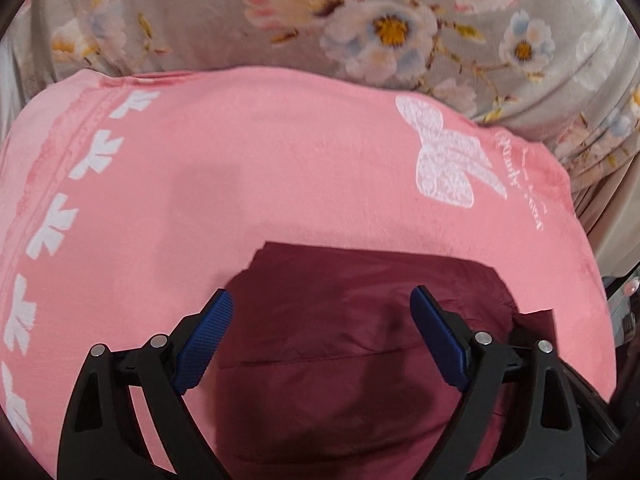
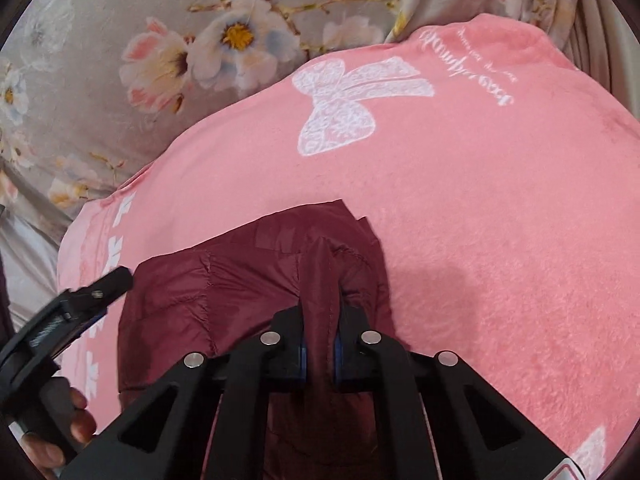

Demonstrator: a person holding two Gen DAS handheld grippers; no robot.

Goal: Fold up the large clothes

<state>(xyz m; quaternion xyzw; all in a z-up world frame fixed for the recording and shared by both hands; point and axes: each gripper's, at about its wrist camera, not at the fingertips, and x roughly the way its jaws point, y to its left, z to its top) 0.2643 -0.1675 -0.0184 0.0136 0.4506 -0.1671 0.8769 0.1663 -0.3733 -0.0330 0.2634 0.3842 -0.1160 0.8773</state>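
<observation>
A dark red padded jacket (image 1: 340, 360) lies on a pink blanket (image 1: 280, 160) that bears a white bow print. My left gripper (image 1: 320, 296) hovers over the jacket's near part, open, its blue pads wide apart with nothing pinched between them. In the right wrist view the jacket (image 2: 240, 280) is bunched, and my right gripper (image 2: 320, 320) is shut on a raised fold of its red fabric, which runs up between the pads. The left tool's black finger (image 2: 116, 278) shows at the left edge there, held by a hand (image 2: 76, 412).
The pink blanket (image 2: 480, 240) is spread over a grey bedsheet with large flowers (image 2: 160, 60), which also fills the far side in the left wrist view (image 1: 360, 20). The bed's edge and folds of pale fabric (image 1: 600, 184) lie to the right.
</observation>
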